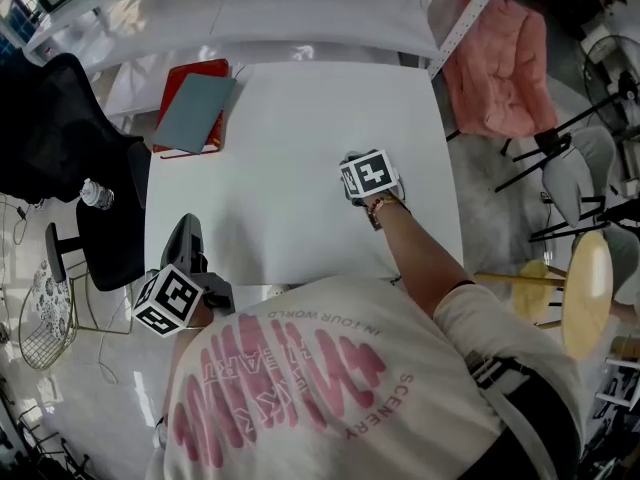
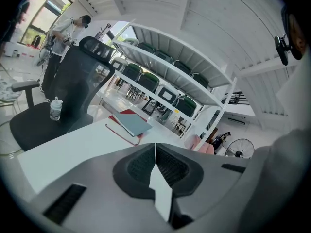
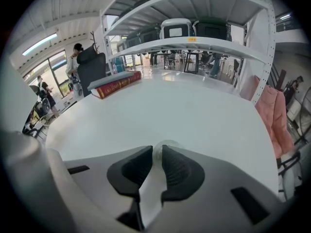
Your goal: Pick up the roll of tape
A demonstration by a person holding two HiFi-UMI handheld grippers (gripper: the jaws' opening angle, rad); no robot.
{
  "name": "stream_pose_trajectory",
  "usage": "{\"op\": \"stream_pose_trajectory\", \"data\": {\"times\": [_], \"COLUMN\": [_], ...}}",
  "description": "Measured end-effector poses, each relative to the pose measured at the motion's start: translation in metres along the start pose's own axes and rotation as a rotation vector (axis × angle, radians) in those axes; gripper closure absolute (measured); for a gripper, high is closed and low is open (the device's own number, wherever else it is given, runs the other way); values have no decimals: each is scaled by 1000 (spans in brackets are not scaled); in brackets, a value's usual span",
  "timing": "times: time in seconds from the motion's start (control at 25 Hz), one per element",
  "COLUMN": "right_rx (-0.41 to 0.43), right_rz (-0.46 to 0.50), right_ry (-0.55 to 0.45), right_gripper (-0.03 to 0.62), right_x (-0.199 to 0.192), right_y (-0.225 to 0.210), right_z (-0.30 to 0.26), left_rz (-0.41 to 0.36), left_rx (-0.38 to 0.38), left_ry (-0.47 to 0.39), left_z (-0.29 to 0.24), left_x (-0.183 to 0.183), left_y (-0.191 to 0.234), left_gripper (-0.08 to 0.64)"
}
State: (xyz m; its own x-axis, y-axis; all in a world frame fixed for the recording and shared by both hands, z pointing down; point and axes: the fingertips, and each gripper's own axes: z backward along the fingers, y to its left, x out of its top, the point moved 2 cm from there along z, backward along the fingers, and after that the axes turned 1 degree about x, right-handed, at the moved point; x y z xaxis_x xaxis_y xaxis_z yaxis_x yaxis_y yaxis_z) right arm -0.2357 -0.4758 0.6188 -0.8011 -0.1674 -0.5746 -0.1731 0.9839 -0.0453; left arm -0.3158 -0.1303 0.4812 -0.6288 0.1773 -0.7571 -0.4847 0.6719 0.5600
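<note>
Right gripper (image 3: 157, 152) is clamped on the roll of tape (image 3: 166, 146), a small clear ring pinched between the two dark pads at the very tips, with only a narrow gap left between the jaws. The roll sits low against the white table (image 1: 300, 138); whether it is lifted clear of the surface cannot be told. In the head view this gripper is just right of the table's centre, at about 3 o'clock on the tabletop. It is tilted steeply down, and its marker cube (image 1: 369, 176) covers the tape from above.

The left gripper (image 2: 155, 148) is closed with nothing in it: its pad tips meet in a thin line in its own view. It is held off the table's near left corner, at about 7 o'clock, pointing out over the tabletop and well apart from the tape.

At the table's far left corner, about 11 o'clock, a red book (image 1: 203, 71) lies flat with a grey-blue notebook (image 1: 194, 114) on top of it. A black office chair (image 1: 60, 143) stands beside the table at 9 o'clock, with a water bottle (image 1: 97, 195) on its seat. A pink jacket (image 1: 500, 63) hangs at 2 o'clock, beyond the table's right edge, and white shelving (image 3: 194, 45) runs along the far side at 12 o'clock.
</note>
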Motion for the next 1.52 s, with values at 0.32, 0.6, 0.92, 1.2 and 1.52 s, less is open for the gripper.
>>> {"op": "stream_pose_trajectory", "data": {"times": [0.32, 0.6, 0.92, 1.2, 1.52], "right_rx": [0, -4, -19, -76, -141], "right_rz": [-68, -143, -233, -319, -442], "right_ry": [-37, -72, -144, -266, -542], "right_gripper": [520, 520, 520, 520, 520], "right_x": [-6, -15, -25, -21, -15], "right_y": [13, 30, 51, 64, 83], "right_z": [9, 26, 52, 86, 142], "left_rz": [-22, -49, -82, -120, -180], "left_rx": [-73, -151, -264, -372, -478], "left_ry": [61, 105, 181, 248, 262], "left_z": [-16, -35, -54, -62, -54], "left_x": [-2, 1, -8, -17, -13], "left_y": [-1, -12, -25, -41, -46], "left_gripper": [535, 535, 535, 535, 535]}}
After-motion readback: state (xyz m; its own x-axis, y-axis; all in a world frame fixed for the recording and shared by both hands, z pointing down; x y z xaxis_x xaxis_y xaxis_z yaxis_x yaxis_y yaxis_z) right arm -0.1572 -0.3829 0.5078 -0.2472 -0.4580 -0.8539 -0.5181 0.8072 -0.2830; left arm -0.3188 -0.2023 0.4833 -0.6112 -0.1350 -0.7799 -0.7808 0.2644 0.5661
